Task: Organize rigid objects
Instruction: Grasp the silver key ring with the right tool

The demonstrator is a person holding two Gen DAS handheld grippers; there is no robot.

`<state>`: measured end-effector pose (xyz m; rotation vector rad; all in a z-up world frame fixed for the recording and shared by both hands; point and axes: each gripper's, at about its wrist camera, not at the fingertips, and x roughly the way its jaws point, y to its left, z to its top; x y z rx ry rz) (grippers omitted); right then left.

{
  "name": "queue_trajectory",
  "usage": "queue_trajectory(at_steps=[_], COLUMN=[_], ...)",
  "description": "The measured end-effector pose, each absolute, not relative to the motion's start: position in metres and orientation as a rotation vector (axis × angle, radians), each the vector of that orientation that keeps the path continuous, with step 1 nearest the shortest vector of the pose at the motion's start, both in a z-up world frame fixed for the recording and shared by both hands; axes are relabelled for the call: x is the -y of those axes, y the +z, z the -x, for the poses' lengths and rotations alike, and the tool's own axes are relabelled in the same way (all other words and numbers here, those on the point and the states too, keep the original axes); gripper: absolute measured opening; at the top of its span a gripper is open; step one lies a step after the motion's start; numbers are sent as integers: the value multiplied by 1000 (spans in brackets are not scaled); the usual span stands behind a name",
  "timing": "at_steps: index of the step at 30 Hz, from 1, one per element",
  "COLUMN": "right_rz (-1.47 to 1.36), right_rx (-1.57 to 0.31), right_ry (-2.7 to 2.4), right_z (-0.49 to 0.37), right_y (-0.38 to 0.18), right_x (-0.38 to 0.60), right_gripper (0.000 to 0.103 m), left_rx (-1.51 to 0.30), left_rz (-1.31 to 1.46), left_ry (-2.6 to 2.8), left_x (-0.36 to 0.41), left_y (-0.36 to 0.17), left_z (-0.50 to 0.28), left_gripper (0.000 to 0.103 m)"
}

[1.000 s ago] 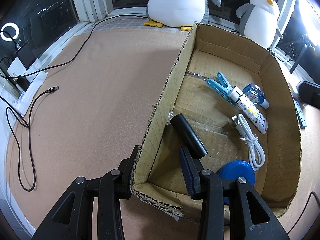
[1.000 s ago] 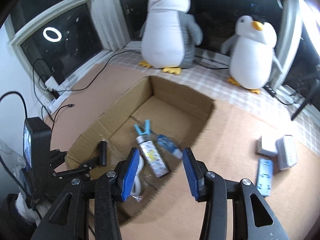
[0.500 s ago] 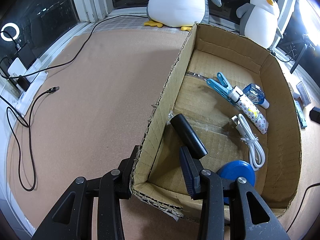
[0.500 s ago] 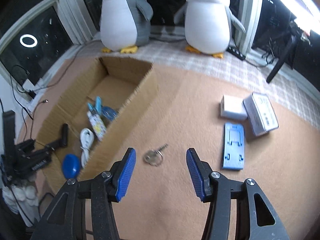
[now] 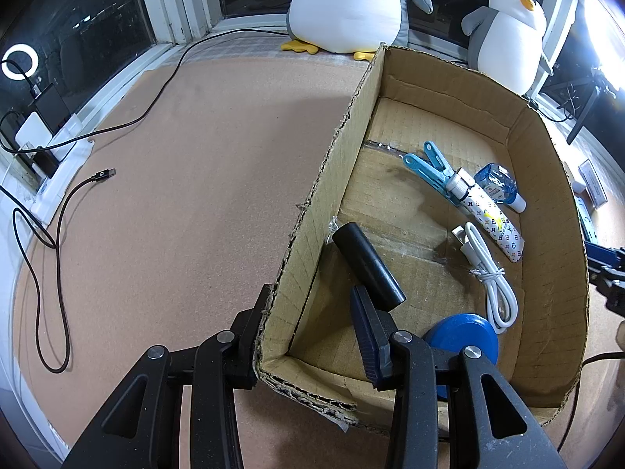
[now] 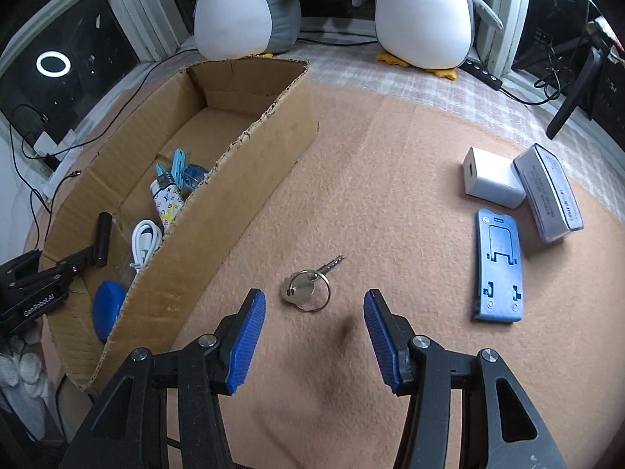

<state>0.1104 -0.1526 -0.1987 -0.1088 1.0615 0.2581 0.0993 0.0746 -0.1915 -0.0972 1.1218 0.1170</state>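
Right gripper open above key on ring; left gripper clamps cardboard box wall.
Key looks light, stiff, flat and slippery; pinching the round head with the ring seems the surest hold.

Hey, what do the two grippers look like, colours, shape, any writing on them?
Both are black two-finger tools with angular, cut-out arms joined by silver bolts. The right gripper carries ribbed blue pads on its fingertips. The left gripper has a dark blue pad on one finger; its body, seen from the right wrist view, bears white "GenRobot.AI" lettering. No cables on them or sleeves are visible.
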Motion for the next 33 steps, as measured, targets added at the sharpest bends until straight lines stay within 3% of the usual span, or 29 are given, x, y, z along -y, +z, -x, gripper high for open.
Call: queue_trajectory(at_steps=[7, 13, 23, 33], right_rz=[116, 134, 153, 183], right_rx=[-1062, -1056, -1047, -1017], right_ry=[275, 289, 283, 284], right_z=[-119, -119, -108, -99], right_y=[-206, -206, -203, -197], right_x=[150, 147, 147, 144], right_gripper=[47, 25, 5, 2], left_rx=[-1122, -1122, -1121, -1121], left_rz=[97, 97, 97, 97], left_ry=[117, 117, 117, 117], left_x=[-75, -75, -75, -75], left_y=[-191, -192, -192, -192], left_z=[-99, -99, -99, -99], left_gripper=[42, 42, 42, 42])
